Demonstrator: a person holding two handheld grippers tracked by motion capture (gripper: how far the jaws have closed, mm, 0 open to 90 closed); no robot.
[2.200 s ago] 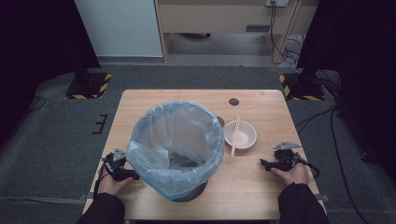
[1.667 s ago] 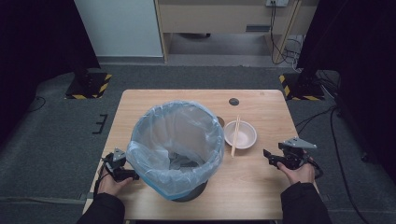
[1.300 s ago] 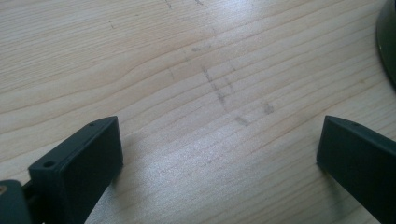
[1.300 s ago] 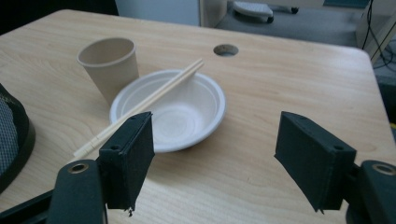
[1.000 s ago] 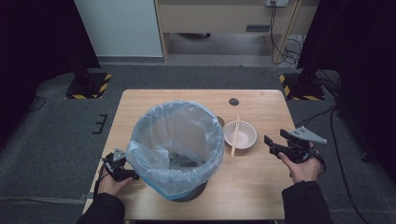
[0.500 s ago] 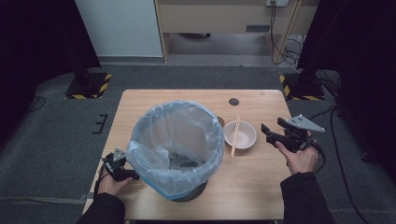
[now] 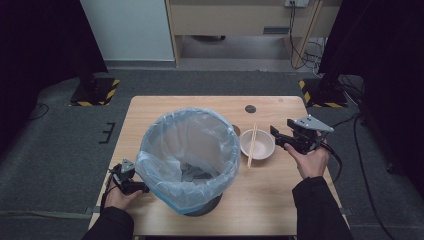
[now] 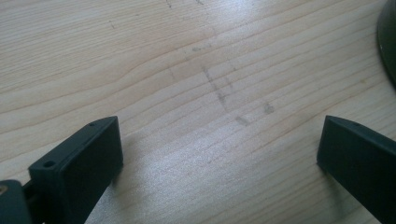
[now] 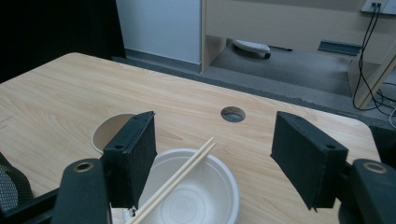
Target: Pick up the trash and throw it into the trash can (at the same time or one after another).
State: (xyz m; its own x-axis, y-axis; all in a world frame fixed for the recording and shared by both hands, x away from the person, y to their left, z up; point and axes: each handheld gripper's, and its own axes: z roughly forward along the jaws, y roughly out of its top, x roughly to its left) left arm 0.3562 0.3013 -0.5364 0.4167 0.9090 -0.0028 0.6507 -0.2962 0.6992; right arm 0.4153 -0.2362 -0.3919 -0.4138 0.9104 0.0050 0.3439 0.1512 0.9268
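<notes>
High view is showing your right gripper [image 7: 279, 137] hovering with jaws spread just beside the white bowl [image 7: 257, 145], where the chopsticks [image 7: 251, 145] are lying across its rim. Your left gripper [image 7: 131, 184] is resting, jaws apart, on the table [image 7: 270, 200] beside the lined bin [image 7: 187, 155].

A lab: black curtains [image 7: 40, 45], hazard-taped stand bases [image 7: 95, 91], cables [image 7: 305, 47] around a wooden table [image 7: 200, 102].

We wear dark sleeves down to the wrists, our hands bare. Our right gripper [image 7: 279, 134] is black, topped by a grey three-cornered plate, with a black cable looping off at four o'clock. Its jaws are flat, matte black blocks, each with a small round hole. Our left gripper [image 7: 131, 187] is black too, with a smaller grey plate.
</notes>
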